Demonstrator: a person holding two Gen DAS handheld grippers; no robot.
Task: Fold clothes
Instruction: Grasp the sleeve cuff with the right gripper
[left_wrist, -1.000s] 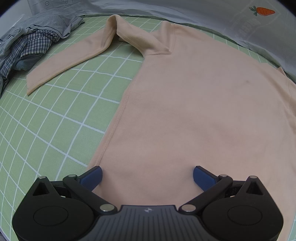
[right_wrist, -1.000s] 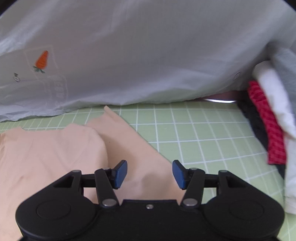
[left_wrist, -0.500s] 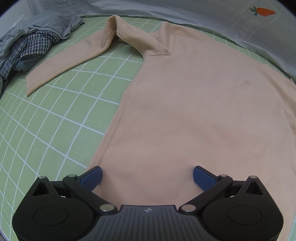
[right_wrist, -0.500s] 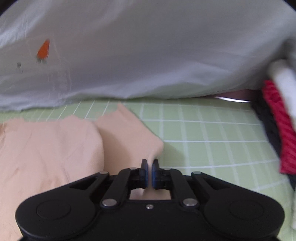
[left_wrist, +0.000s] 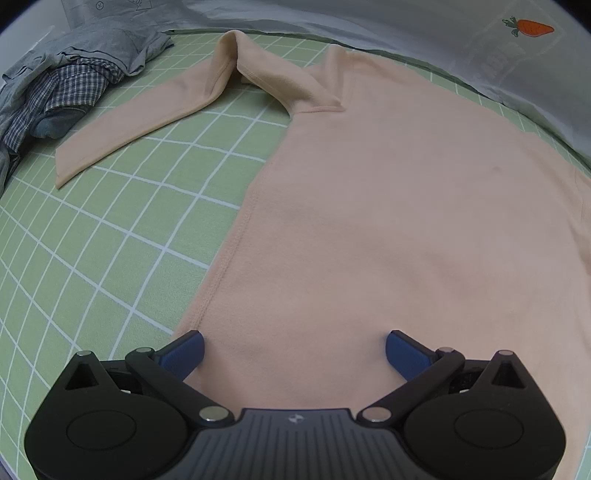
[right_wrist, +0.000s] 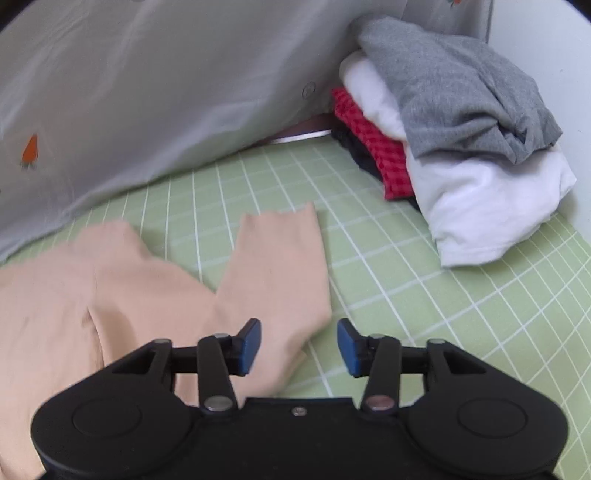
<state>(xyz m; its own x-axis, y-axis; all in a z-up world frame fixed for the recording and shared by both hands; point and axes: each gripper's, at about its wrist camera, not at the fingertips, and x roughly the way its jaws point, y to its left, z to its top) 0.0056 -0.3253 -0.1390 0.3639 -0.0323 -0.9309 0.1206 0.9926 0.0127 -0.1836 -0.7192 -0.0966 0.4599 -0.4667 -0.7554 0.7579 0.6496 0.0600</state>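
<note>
A peach long-sleeved top (left_wrist: 388, 221) lies flat on the green grid mat (left_wrist: 92, 258). Its left sleeve (left_wrist: 147, 118) stretches out toward the far left, bent at the shoulder. My left gripper (left_wrist: 294, 350) hovers wide open over the hem, its blue pads apart on either side of the cloth. In the right wrist view the other sleeve (right_wrist: 273, 269) lies bent on the mat, its cuff pointing away. My right gripper (right_wrist: 299, 345) stands open just above that sleeve's lower edge, holding nothing.
A heap of grey and checked clothes (left_wrist: 62, 85) sits at the far left. A stack of grey, white and red folded garments (right_wrist: 454, 136) stands at the right. A pale grey sheet with a carrot print (right_wrist: 147, 92) rises along the back edge.
My right gripper pinched the sleeve half a second ago, has since let it go and opened, and the view has swung right. The sleeve now lies bent. The left gripper has not moved.
</note>
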